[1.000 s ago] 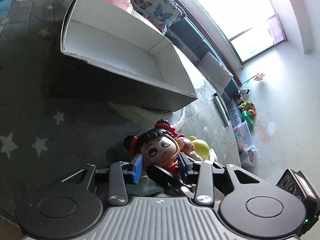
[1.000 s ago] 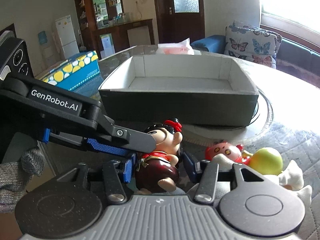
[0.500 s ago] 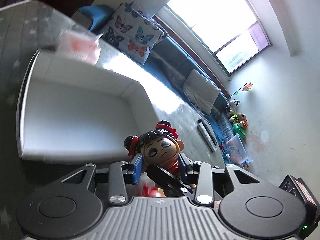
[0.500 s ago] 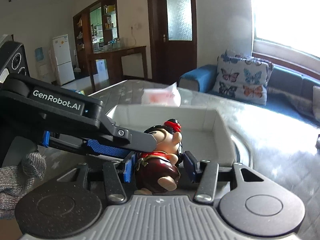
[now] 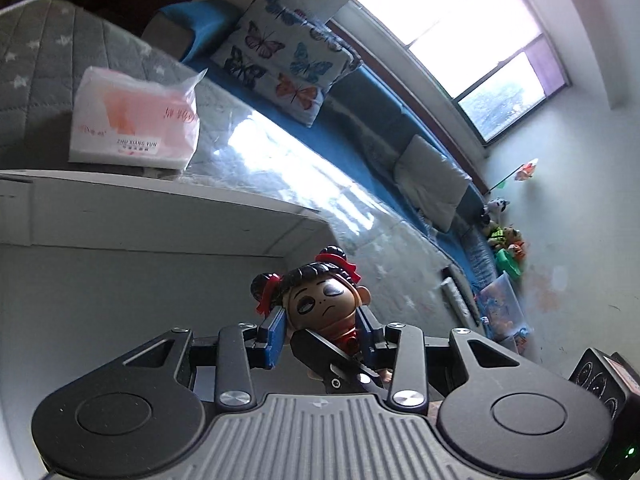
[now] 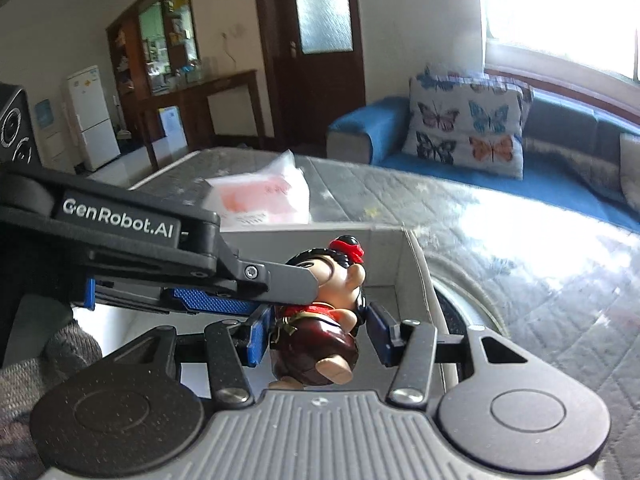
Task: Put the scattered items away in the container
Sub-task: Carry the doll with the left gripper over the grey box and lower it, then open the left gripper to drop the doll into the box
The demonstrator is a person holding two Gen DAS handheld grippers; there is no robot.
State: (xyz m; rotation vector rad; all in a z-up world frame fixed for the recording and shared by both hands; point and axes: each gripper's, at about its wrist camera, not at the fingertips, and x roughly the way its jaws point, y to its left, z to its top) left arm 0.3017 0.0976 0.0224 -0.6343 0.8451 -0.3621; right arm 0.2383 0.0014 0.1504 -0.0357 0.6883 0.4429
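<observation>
A small doll figure (image 5: 322,304) with black hair buns, red ribbons and a dark red body is held between both grippers. My left gripper (image 5: 320,334) is shut on its head and neck. My right gripper (image 6: 318,334) has its blue pads (image 6: 258,334) close on either side of the doll's body (image 6: 316,344); the left pad touches, the right pad stands slightly off. The left gripper's fingers (image 6: 224,280) cross in from the left in the right wrist view. The doll hangs over the white inside of the box (image 5: 120,232), near its far right corner (image 6: 408,264).
A pink and white tissue pack (image 5: 132,124) lies on the grey star-patterned table cover (image 6: 500,240) just behind the box. A blue sofa with a butterfly cushion (image 6: 468,128) stands beyond the table. A round turntable rim (image 6: 460,304) shows right of the box.
Both grippers have carried the doll up from the table and forward over the box wall. The other toys on the table have dropped out of view.
</observation>
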